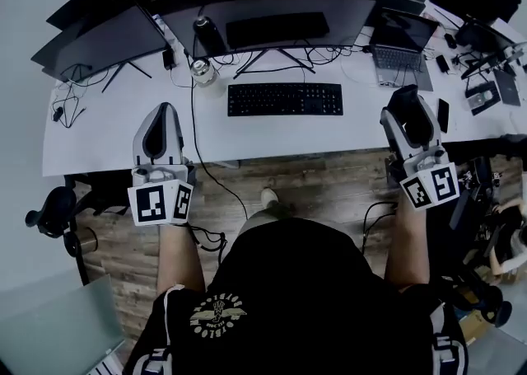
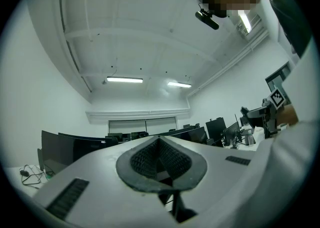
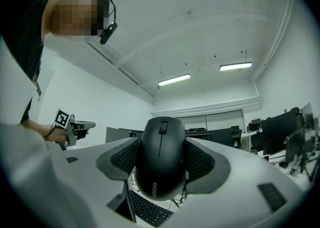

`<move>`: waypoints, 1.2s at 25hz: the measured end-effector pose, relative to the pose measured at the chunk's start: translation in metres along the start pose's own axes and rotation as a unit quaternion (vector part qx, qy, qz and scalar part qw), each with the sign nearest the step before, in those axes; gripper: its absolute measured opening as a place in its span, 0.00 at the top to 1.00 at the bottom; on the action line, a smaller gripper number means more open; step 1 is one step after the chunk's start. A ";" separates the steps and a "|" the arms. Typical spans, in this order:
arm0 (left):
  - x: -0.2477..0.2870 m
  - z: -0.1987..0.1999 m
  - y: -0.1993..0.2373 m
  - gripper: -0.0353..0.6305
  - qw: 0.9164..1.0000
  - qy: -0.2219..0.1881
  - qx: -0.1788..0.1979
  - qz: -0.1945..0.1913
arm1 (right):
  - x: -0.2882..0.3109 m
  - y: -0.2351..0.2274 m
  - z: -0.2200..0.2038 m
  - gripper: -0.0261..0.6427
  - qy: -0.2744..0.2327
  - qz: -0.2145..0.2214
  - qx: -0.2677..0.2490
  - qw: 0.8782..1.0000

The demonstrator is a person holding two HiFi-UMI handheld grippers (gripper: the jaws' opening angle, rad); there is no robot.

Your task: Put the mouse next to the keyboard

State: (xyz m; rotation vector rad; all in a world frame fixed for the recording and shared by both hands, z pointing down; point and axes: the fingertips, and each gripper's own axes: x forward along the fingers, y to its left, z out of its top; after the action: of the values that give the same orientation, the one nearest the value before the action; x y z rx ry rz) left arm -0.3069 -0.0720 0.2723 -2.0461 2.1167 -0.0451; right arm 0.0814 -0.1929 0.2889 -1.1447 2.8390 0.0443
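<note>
Mouse (image 3: 161, 159) is clamped between the right gripper's (image 1: 408, 110) wide-spread jaws, up over the desk's (image 1: 115, 130) front edge, well right of the keyboard (image 1: 285, 99). Plenty of bare white desktop between the two. Left gripper (image 1: 163, 118) is pinched closed with nothing in it, at the same front edge.

In your head view, the keyboard (image 1: 285, 99) lies mid-frame on the desk (image 1: 115, 130), with the monitor (image 1: 272, 11) behind it, higher in the frame. The bottle (image 1: 208, 34) stands to its upper left, and the laptop (image 1: 401, 45) to its upper right. Your left gripper (image 1: 163, 115) is over the desk's near edge at left. Your right gripper (image 1: 409, 105) is at right, with the mouse (image 3: 162, 157) between its jaws, well apart from the keyboard.
</note>
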 end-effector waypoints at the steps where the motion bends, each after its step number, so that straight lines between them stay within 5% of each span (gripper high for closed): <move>1: 0.006 -0.001 0.005 0.94 1.000 -0.002 0.000 -0.002 | 0.007 0.000 0.000 0.53 -0.001 -0.002 -0.001 1.000; 13: 0.068 -0.027 0.022 0.94 0.999 -0.001 0.012 -0.043 | 0.063 0.009 -0.011 0.53 0.019 -0.026 -0.008 0.999; 30: 0.177 -0.074 -0.051 0.95 0.996 0.037 0.031 -0.077 | 0.121 -0.089 -0.074 0.53 0.080 -0.030 0.035 0.996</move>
State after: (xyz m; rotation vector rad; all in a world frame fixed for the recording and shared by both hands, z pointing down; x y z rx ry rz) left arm -0.2724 -0.2581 0.3314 -2.1980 1.9680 -0.2094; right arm 0.0517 -0.3448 0.3523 -1.2723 2.9144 -0.1560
